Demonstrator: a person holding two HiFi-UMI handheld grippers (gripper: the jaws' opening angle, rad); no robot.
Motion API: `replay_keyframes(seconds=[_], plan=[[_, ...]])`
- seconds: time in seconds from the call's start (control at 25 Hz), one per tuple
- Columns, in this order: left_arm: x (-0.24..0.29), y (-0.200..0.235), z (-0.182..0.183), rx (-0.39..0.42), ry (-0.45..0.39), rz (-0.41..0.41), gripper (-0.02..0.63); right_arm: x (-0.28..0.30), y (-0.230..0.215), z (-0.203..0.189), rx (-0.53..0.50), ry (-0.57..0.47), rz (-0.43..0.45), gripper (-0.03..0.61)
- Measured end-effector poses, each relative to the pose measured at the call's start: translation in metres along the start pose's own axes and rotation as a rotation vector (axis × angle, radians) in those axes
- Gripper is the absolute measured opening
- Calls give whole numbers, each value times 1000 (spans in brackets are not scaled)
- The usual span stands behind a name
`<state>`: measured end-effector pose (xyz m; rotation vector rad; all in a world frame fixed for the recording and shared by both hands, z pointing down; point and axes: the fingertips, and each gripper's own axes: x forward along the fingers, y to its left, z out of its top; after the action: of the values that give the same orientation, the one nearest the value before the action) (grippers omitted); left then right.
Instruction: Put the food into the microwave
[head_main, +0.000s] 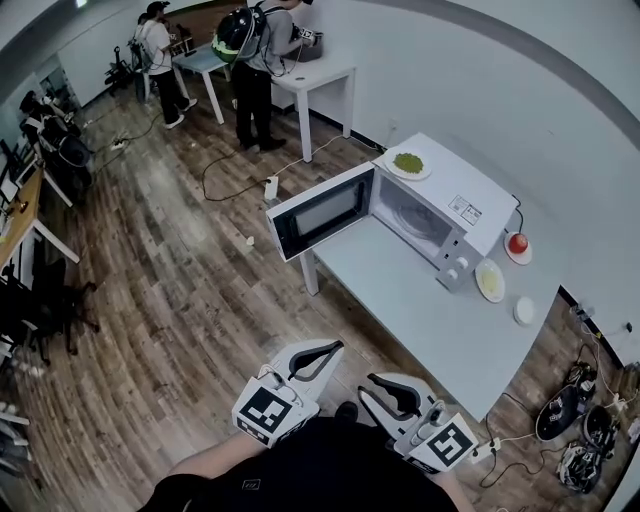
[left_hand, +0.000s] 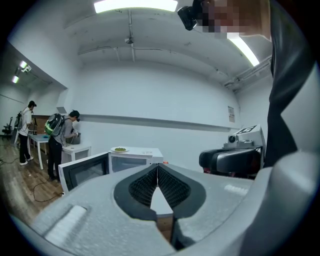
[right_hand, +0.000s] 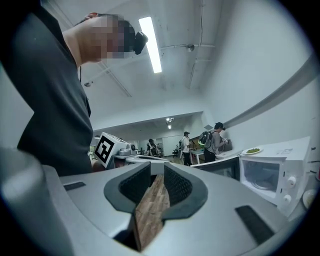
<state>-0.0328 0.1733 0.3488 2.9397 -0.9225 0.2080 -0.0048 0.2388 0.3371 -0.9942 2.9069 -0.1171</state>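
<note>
From the head view, the microwave (head_main: 440, 205) stands on a white worktop (head_main: 420, 300) with its door (head_main: 320, 212) swung wide open to the left and its chamber showing only the turntable. The green food (head_main: 407, 162) lies on a plate (head_main: 422, 173) on top of the microwave. To the right of the microwave on the worktop are a red item (head_main: 517, 243) on a saucer, a yellowish plate (head_main: 489, 280) and a small white disc (head_main: 524, 311). Both tools are low in the picture, close to the person's body and well apart from the worktop. The left tool (head_main: 335, 350) and the right tool (head_main: 375, 385) are near each other. Two people (head_main: 250, 60) stand at other tables further back.

In the left gripper view, the left tool (left_hand: 157, 167) has its tips pressed together with nothing between them. Beyond it are the microwave (left_hand: 135, 160) with the food (left_hand: 119, 149) on top, and the right tool (left_hand: 230, 160) off to the right.

In the right gripper view, the right tool (right_hand: 156, 172) has its jaws a narrow way apart. Only the wooden floor (right_hand: 150, 210) shows through the gap, and it holds nothing. The microwave (right_hand: 272, 170) sits at the right with its door open, and the food (right_hand: 253, 150) is on top of it.
</note>
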Motion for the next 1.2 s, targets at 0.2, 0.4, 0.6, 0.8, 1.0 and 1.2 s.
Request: replay_keyframes(seconds=[0.2, 0.4, 0.6, 0.8, 1.0, 1.2], plan=[[47, 19, 11, -19, -31, 15, 11, 9, -43, 2, 4, 30, 60, 126], [84, 38, 13, -10, -44, 2, 11, 26, -82, -2, -29, 90, 59, 127], [123, 85, 18, -30, -70, 10, 11, 52, -149, -8, -60, 139, -39, 132], [168, 142, 30, 15, -54, -39, 11, 91, -229, -1, -109, 173, -163, 147], [214, 192, 20, 41, 7, -119, 11, 131, -298, 5, -127, 180, -274, 161], [255, 234, 7, 41, 49, -170, 11, 160, -354, 0, -135, 213, -356, 161]])
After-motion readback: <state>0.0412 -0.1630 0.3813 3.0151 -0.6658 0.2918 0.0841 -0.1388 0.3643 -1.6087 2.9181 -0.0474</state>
